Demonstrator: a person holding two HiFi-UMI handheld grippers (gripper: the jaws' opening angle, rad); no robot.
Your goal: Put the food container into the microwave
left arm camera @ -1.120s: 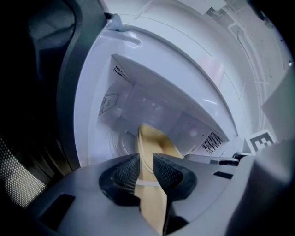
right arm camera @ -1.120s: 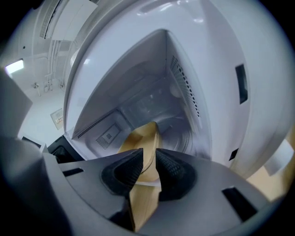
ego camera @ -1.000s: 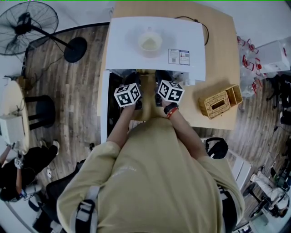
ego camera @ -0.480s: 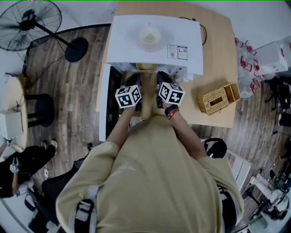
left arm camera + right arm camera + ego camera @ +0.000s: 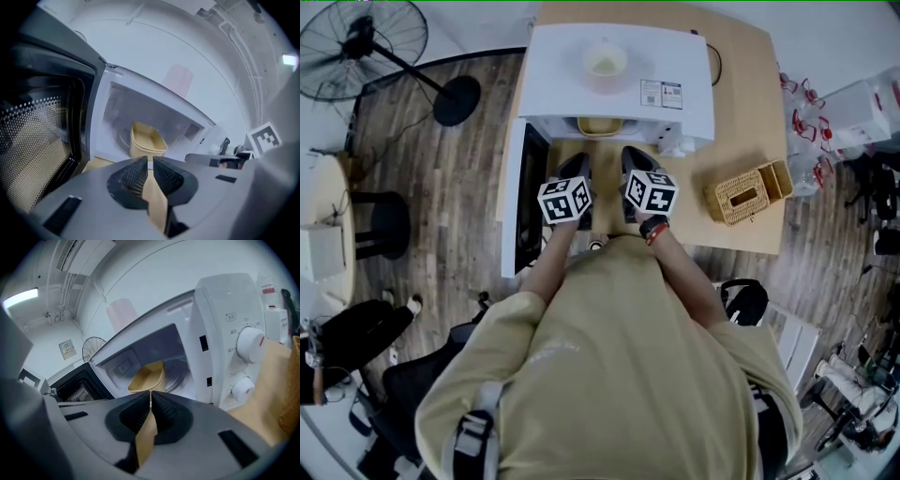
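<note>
The tan food container [image 5: 145, 140] stands inside the white microwave [image 5: 619, 75], on its turntable; its rim [image 5: 600, 126] shows at the oven's mouth in the head view. It also appears in the right gripper view, the container [image 5: 147, 376] sitting in the open cavity. The microwave door [image 5: 530, 202] hangs open to the left. My left gripper [image 5: 149, 159] and right gripper [image 5: 150, 394] are both shut on nothing, side by side a short way in front of the oven. In the head view the left gripper [image 5: 574, 171] and right gripper [image 5: 634, 161] hover over the wooden table [image 5: 750, 84].
A pale cup [image 5: 606, 61] sits on top of the microwave. A wicker basket [image 5: 750, 195] stands on the table to the right. The microwave's knobs [image 5: 248, 344] are at the right of the cavity. A floor fan [image 5: 366, 42] stands far left.
Both grippers have drawn back from the microwave's mouth toward the person. The container stays inside the oven, its rim now showing.
</note>
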